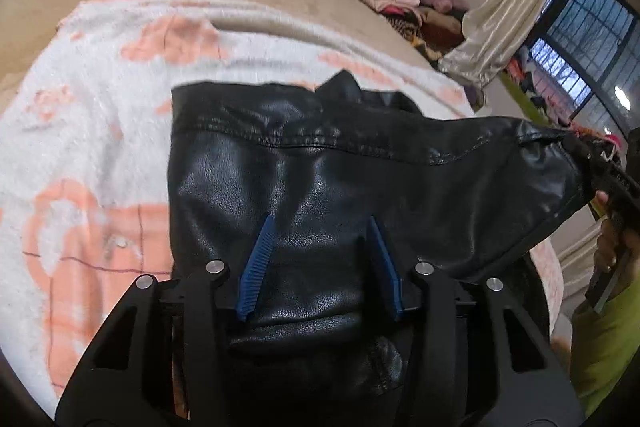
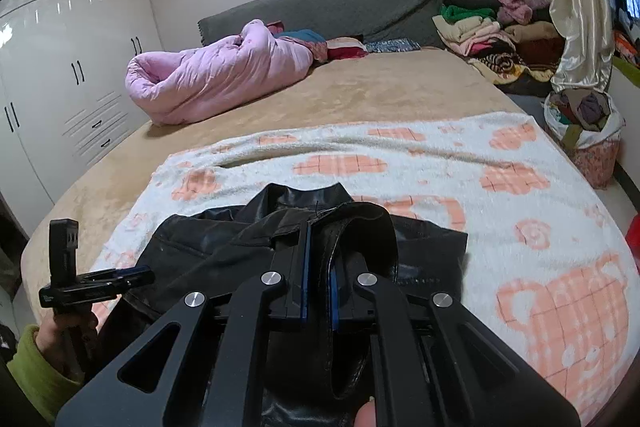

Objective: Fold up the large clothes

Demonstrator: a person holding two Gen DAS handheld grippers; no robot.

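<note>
Jacket: a black leather jacket (image 1: 320, 163) lies on the white and pink blanket (image 2: 500, 163) on the bed (image 2: 380, 87).
Left tongs (image 1: 322, 227): apart over the jacket, pinching nothing.
Right tongs (image 2: 318, 259): squeezed tight on a jacket edge (a sleeve end, it seems), lifted up.

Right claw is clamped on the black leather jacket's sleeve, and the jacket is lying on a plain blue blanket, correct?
Not quite. The right claw is clamped on the black leather jacket, but the blanket is white with peach patterns, as the right wrist view shows.
</note>
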